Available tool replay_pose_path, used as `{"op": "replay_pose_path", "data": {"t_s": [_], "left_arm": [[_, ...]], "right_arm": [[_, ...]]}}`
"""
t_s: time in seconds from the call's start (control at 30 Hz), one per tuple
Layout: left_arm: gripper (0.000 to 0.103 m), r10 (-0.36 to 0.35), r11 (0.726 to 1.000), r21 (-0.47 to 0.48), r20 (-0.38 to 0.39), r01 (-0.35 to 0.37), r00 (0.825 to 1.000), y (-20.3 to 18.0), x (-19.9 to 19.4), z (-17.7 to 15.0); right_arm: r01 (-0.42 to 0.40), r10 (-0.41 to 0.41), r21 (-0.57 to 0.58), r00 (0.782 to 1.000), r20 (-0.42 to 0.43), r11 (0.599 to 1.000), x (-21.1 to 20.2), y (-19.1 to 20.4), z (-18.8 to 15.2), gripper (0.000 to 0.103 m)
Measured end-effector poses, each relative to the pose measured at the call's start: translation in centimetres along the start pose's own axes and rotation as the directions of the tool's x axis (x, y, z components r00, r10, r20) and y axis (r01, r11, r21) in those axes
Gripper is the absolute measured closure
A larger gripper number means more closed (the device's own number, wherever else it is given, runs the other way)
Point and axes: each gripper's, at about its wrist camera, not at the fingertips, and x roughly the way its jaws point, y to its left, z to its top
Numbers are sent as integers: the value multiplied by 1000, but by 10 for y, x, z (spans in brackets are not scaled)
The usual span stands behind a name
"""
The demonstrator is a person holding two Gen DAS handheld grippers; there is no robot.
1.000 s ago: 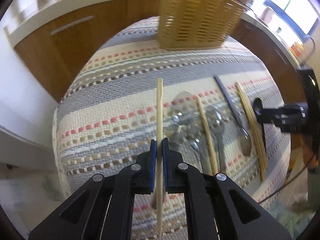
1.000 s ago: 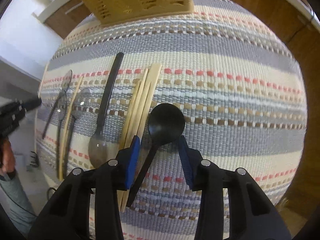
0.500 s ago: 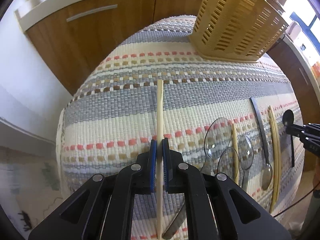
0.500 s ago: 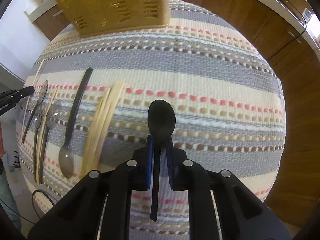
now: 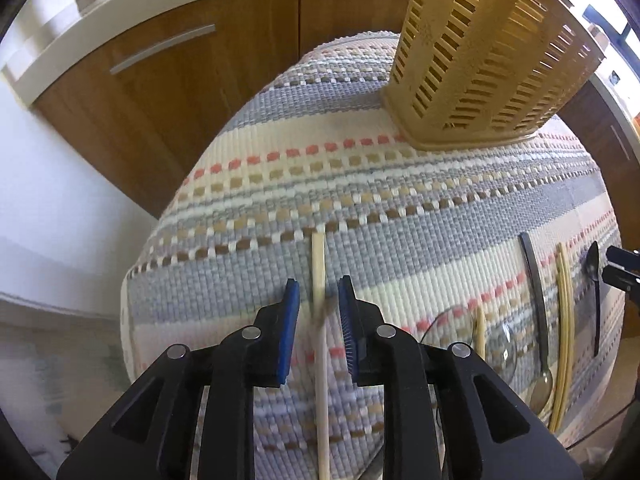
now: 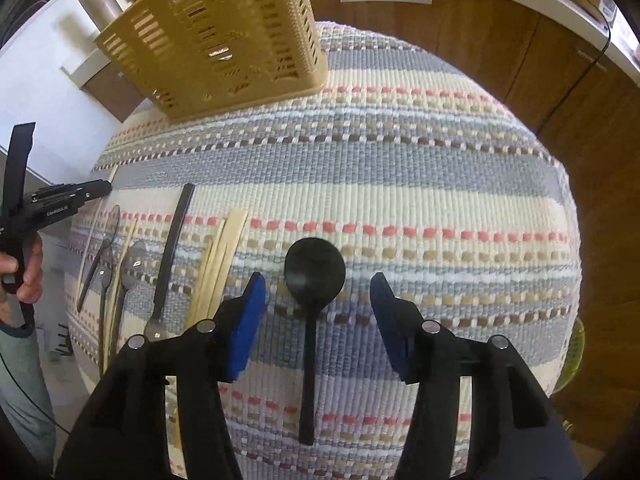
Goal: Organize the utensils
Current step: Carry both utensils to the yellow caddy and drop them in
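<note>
Left tongs (image 5: 319,300): held apart, a wooden chopstick (image 5: 319,276) lying between them, long axis in line with the fingers. Right tongs (image 6: 318,304): spread wide, a black spoon (image 6: 314,280) centred between, handle pointing back. Slotted basket (image 6: 224,36) is set ahead on the striped table (image 6: 440,200).

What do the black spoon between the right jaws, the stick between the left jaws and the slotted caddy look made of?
Black spoon: probably matte plastic, since it is uniformly black with only a dull sheen. Stick: pale tan and unglossy, so likely bamboo or wood; no grain is visible. Slotted caddy: tan moulded plastic, judging by its regular slots and smooth walls.
</note>
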Motion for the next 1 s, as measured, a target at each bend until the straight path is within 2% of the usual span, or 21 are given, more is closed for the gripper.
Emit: {"op": "replay_pose_path", "data": {"t_s": [0.13, 0.27, 0.37, 0.4, 0.43, 0.47, 0.5, 0.67, 0.77, 0.83, 0.9, 0.97, 1.0], "left_arm": [[84, 45, 998, 46, -4, -44, 999, -14, 3, 6], [99, 72, 995, 71, 2, -72, 997, -27, 5, 9], [99, 97, 992, 83, 17, -98, 995, -37, 4, 8], [99, 102, 991, 84, 24, -104, 994, -39, 3, 7], [99, 103, 991, 83, 32, -105, 994, -40, 0, 4], [99, 102, 991, 78, 48, -105, 994, -41, -6, -3], [99, 99, 992, 72, 66, -104, 993, -43, -11, -6], [99, 63, 996, 44, 186, -72, 980, -47, -54, -10], [99, 23, 998, 42, 275, -36, 961, -43, -96, -13], [99, -42, 998, 57, 335, 24, 941, -48, -126, -8], [99, -79, 996, 78, 406, 52, 910, -55, -154, -2], [99, -98, 994, 97, 484, 57, 869, -66, -183, 4], [99, -110, 992, 102, 511, 67, 852, -68, -194, 8]], "right_arm": [[12, -11, 15, 999, -43, 1000, 4, 0, 7, 52], [14, -11, 24, 996, -89, 1000, 15, 1, 15, 52], [71, -71, -11, 993, -92, 997, 18, 14, 13, 53], [93, -95, -29, 991, -92, 995, 18, 16, 14, 54], [121, -125, -48, 988, -89, 992, 18, 20, 14, 63], [160, -166, -75, 983, -79, 984, 17, 24, 12, 69], [162, -168, -88, 983, -73, 983, 17, 33, 8, 69], [116, -119, -81, 992, -32, 990, 5, 41, -2, 69], [79, -74, -85, 995, 59, 993, -28, 38, -5, 69], [73, -60, -96, 989, 139, 993, -56, 40, -3, 69], [54, -30, -97, 971, 236, 994, -91, 40, 0, 69], [31, -3, -89, 952, 306, 996, -115, 51, 6, 69], [12, 18, -81, 935, 355, 997, -131, 51, 10, 69]]}}
